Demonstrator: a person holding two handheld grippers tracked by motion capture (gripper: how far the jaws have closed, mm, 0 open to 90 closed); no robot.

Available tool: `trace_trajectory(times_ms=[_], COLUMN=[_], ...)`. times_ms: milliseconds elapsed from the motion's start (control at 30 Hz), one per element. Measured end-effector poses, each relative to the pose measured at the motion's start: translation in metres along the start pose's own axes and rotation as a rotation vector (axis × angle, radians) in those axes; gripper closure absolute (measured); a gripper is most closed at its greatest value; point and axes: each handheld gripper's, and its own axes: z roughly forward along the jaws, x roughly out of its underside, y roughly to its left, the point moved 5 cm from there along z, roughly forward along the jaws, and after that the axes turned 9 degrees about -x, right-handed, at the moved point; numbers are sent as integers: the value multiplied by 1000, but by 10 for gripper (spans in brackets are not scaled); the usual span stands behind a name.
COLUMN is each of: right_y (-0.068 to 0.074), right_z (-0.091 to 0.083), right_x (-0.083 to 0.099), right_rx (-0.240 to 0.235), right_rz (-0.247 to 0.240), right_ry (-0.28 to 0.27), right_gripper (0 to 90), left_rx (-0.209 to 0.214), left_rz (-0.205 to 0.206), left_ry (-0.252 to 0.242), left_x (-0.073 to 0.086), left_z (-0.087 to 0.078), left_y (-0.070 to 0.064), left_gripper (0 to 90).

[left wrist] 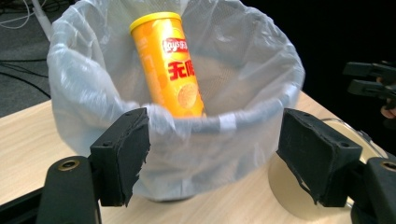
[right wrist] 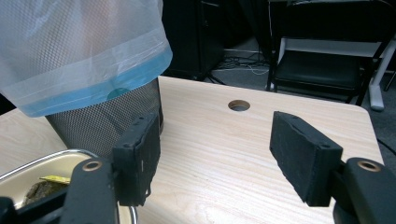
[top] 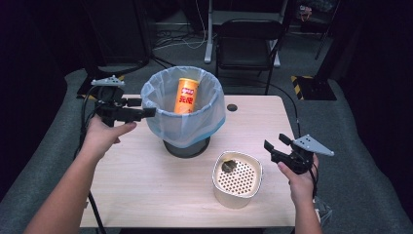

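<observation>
Two grippers: both were held wide apart in the jaws and neither clamped anything.
Left gripper (top: 146, 112): it hovered at the near-left rim of the bin liner (top: 153, 97), jaws spread to either side of the plastic edge; I could not tell whether the pads touched it.
Right gripper (top: 273, 147): it hung over the table (top: 146, 185), just right of the small cream bin (top: 237, 179), jaws apart and pointing toward the big bin.
Crisp can (top: 187, 96): the orange tube stood tilted inside the lined mesh wastebasket (top: 186, 146), leaning against the far wall, its lid above the rim.
Small cream bin: it stood upright near the front edge, apart from the wastebasket, with a scrap of brownish rubbish on its perforated insert.
Done, as I judged it: the can was already in the bag.
Left to do, as I judged it: the scrap in the small bin was not yet tipped out, and the liner was not yet gathered or lifted.
Likely step in hand: taking hold of the liner's rim with the left gripper.
</observation>
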Motion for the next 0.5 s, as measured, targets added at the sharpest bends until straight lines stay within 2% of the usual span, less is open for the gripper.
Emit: trace_trajectory(times_ms=[200,367,400,500], right_y=[2,1,1,-1], right_z=[2,2,2,4], right_x=[1,3,3,6], right_rx=[-2,0,0,1], right_rz=[-6,-5,-5,-4], right_ry=[11,16,16,28], right_gripper=[332,332,332,332], left_rx=[13,26,26,28], left_rz=[-5,4,4,-22], left_ry=[13,21,21,36], left_x=[15,48,48,69], left_z=[-11,-12,-12,-8], left_y=[1,5,5,13], left_gripper=[260,252,243,235])
